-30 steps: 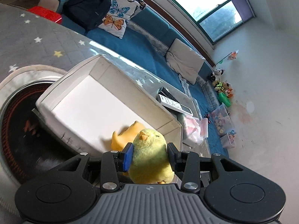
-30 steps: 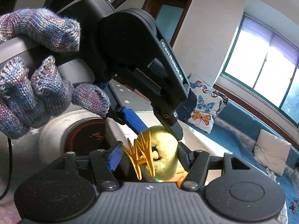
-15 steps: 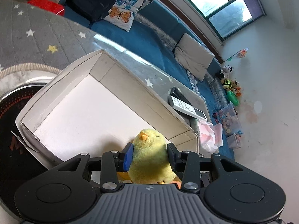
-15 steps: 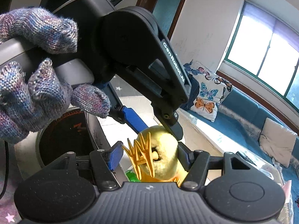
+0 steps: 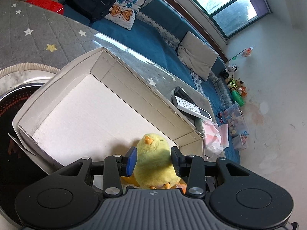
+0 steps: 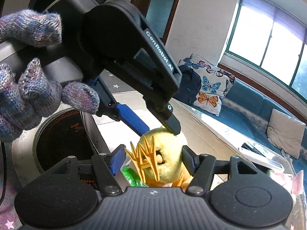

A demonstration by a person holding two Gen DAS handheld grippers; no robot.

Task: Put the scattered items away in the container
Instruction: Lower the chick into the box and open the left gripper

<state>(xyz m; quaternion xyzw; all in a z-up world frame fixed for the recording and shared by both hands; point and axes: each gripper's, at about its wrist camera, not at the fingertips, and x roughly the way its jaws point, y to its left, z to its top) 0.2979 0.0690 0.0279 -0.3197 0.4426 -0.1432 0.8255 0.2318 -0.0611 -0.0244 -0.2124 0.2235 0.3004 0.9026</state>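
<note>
My left gripper is shut on a yellow plush chick and holds it over the near corner of the white cardboard box. An orange toy lies under the chick. In the right wrist view the left gripper comes down from above and grips the chick, whose orange feet face the camera. My right gripper is open, its fingers on either side of the chick without pressing it. A green item lies below.
A white remote and a black one lie on the glass table beyond the box. A pink plastic bag sits at the table's right end. A round black cooker stands left of the box. A blue sofa is behind.
The left gripper has carried the chick further over the box, so the box now fills more of its view. The orange toy is now mostly hidden beneath the chick. The right gripper stays open.
</note>
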